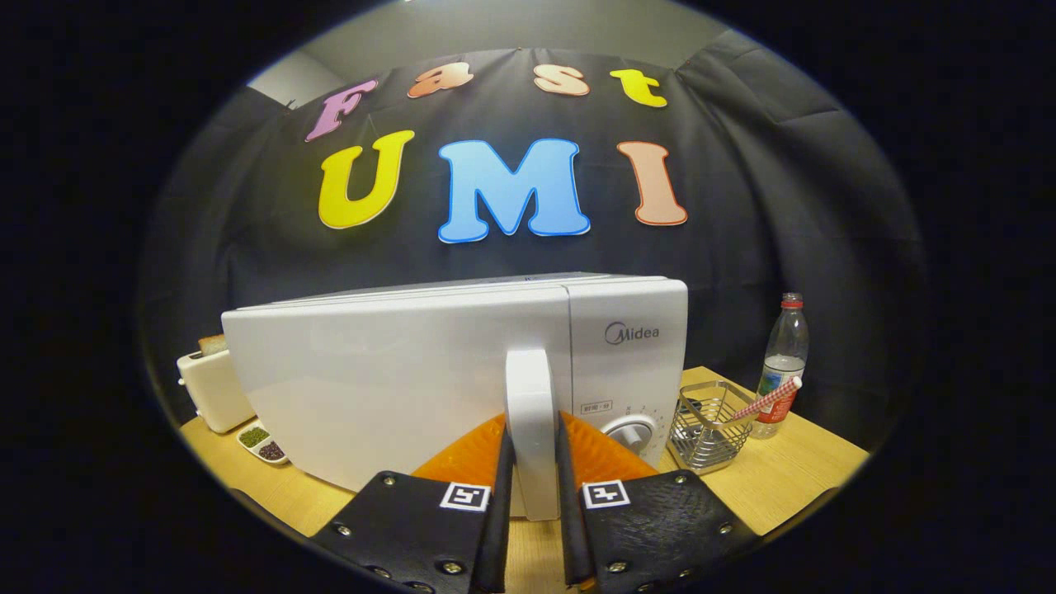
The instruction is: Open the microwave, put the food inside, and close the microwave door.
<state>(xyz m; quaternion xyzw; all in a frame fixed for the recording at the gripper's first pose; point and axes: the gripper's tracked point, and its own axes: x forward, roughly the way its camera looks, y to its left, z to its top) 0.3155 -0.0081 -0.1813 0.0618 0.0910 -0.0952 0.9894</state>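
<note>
Both tool point(532, 462) fingers clamp the microwave point(396, 371) door handle point(529, 412) between them.

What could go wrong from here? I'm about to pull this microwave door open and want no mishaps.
The gripper is shut on the door handle near its lower end, so the fingers may slide off as the pull starts.

The microwave could drag across the wooden table if the latch resists.

As the door swings, it may sweep toward the small dish and the toaster.
</note>
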